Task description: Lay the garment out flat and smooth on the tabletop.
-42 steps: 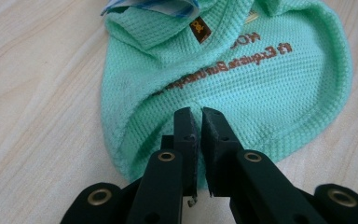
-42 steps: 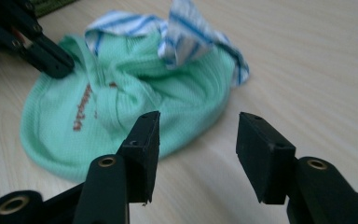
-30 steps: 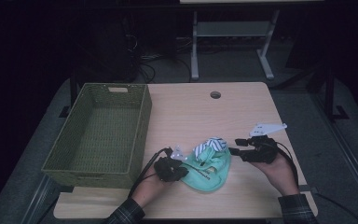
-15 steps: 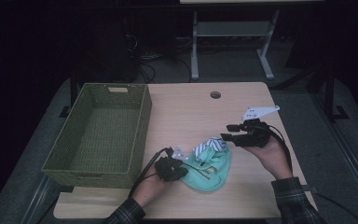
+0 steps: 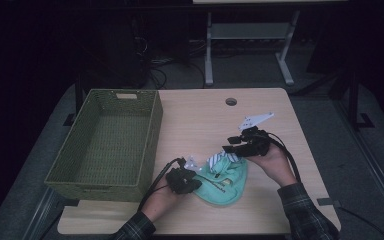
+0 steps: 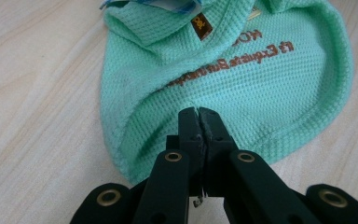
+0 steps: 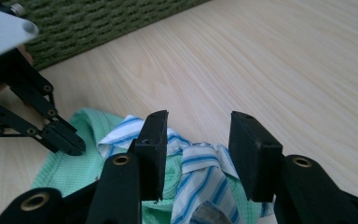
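A mint green waffle cloth (image 5: 226, 184) with brown lettering lies near the table's front edge. On its far end rests a crumpled blue-and-white striped cloth (image 5: 218, 160). My left gripper (image 5: 196, 184) is shut, its tips pinching a pucker of the green cloth (image 6: 251, 70) at its left edge. My right gripper (image 5: 230, 146) hangs open just above the striped cloth (image 7: 200, 172), with a jaw on each side of it and nothing held. In the right gripper view, the left gripper (image 7: 67, 140) rests on the green cloth (image 7: 72, 170).
An empty green woven basket (image 5: 107, 142) stands on the left half of the table, its wall (image 7: 102, 21) close behind the cloths. A cable hole (image 5: 231, 101) sits near the back edge. Bare wood (image 5: 200, 125) lies behind the cloths.
My right gripper has swung left from the table's right side to just over the striped cloth. The left gripper and the green cloth have stayed put.
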